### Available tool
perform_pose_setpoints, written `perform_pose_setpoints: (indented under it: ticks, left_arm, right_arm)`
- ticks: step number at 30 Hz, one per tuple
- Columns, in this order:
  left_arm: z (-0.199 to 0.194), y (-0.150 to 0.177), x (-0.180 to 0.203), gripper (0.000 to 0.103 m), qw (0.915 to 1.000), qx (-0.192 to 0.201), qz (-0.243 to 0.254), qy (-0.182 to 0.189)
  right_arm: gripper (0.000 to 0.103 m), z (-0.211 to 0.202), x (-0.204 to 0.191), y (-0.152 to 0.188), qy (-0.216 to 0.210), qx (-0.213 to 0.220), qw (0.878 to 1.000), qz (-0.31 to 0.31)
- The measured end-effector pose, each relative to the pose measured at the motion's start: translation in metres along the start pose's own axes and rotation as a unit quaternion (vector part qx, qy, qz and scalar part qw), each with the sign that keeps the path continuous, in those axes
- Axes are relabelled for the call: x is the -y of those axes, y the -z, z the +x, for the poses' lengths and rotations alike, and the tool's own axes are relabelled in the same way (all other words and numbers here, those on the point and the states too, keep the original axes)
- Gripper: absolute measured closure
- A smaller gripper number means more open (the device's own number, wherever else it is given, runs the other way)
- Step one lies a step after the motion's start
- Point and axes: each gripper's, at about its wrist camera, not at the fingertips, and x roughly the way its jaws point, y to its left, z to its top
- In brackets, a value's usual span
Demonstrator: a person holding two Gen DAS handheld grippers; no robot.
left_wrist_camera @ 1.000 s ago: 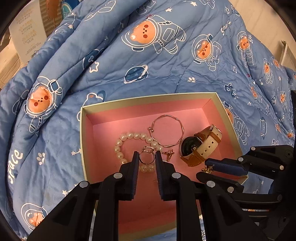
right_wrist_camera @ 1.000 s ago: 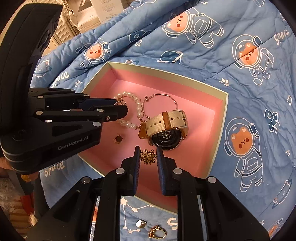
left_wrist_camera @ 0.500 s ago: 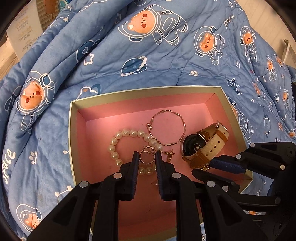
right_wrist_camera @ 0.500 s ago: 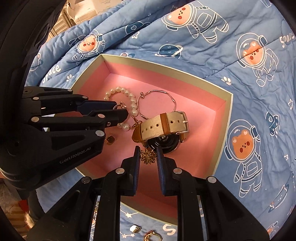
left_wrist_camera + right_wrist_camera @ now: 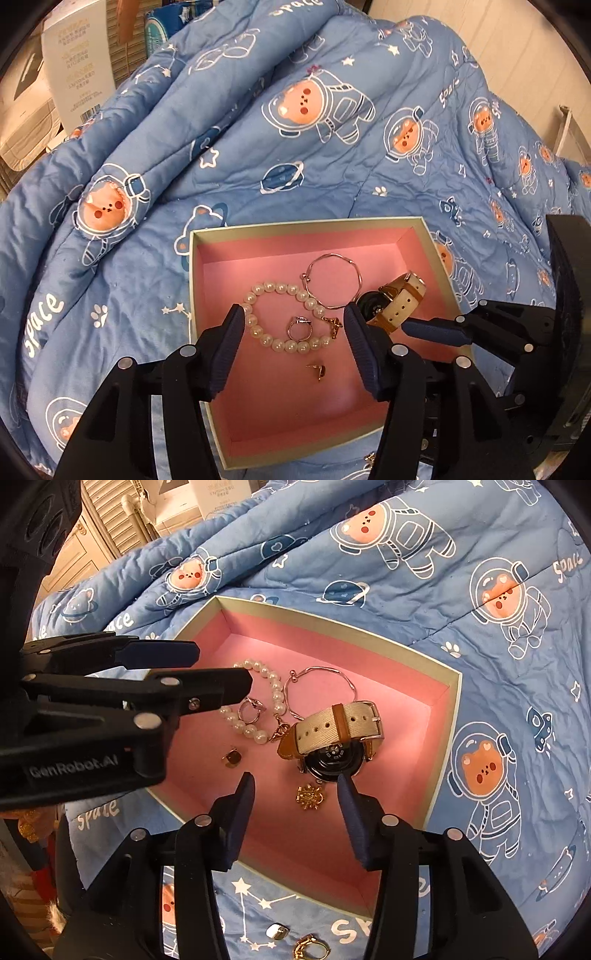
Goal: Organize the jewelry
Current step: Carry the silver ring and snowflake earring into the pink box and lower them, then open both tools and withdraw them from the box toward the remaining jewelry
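A box with a pink lining (image 5: 306, 223) sits on a blue quilt. On its floor lie a pearl bracelet (image 5: 273, 288), a thin bangle (image 5: 332, 280), a strap watch (image 5: 400, 301) and a gold stud (image 5: 317, 371). My left gripper (image 5: 293, 312) hangs above the box, its jaws opening. Beneath them a silver ring (image 5: 300, 326) lies free inside the pearl loop. My right gripper (image 5: 295, 779) is also opening. A gold snowflake charm (image 5: 310, 796) rests on the pink floor below its jaws, untouched, just in front of the watch (image 5: 340, 725).
Two small gold pieces (image 5: 277, 931) (image 5: 308, 950) lie on the quilt (image 5: 480, 664) in front of the box. The quilt rises in thick folds behind the box. Cardboard cartons (image 5: 74, 62) stand at the far left. The two grippers hang close together over the box.
Both grippers went from shut to open. The silver ring left the left jaws and the gold charm left the right jaws; both now lie in the box. The left gripper rose slightly.
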Motion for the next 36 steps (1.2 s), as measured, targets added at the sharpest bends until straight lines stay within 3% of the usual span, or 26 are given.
perform_pose_setpoints:
  ticks: [1,3,5,9,17,20,23,28,36]
  left_arm:
    - [-0.007,0.002,-0.002,0.043,0.9999,0.010,-0.009,0.008]
    - [-0.022,0.008,-0.007,0.025,0.9990,0.033,-0.023,0.017]
    - [-0.034,0.017,-0.009,0.021,0.9977,0.056,-0.034,0.018]
    - [-0.048,0.044,-0.010,0.011,0.9970,0.071,-0.028,0.012]
    - [-0.064,0.100,-0.017,0.007,0.9904,0.098,-0.074,0.063]
    - [-0.068,0.119,-0.011,0.007,0.9897,0.112,-0.064,0.063]
    - [-0.067,0.137,0.001,0.007,0.9920,0.111,-0.032,0.051]
    - [-0.064,0.165,0.024,0.007,0.9933,0.113,0.023,0.002]
    - [-0.057,0.186,0.050,0.010,0.9930,0.110,0.041,-0.015]
  right_arm:
    - [0.056,-0.003,0.000,0.001,-0.004,0.006,1.000,0.001]
    - [0.053,-0.013,-0.001,0.005,-0.011,0.023,1.000,0.005]
    - [0.048,-0.024,0.001,0.009,-0.013,0.042,0.999,0.013]
    - [0.048,-0.044,0.009,0.021,-0.016,0.073,0.997,0.038]
    - [0.048,-0.073,0.022,0.058,-0.003,0.110,0.991,0.072]
    - [0.048,-0.075,0.023,0.076,0.002,0.113,0.991,0.077]
    - [0.048,-0.073,0.024,0.093,0.012,0.116,0.990,0.076]
    - [0.048,-0.069,0.024,0.120,0.023,0.116,0.990,0.073]
    - [0.048,-0.060,0.007,0.150,0.044,0.110,0.992,0.032]
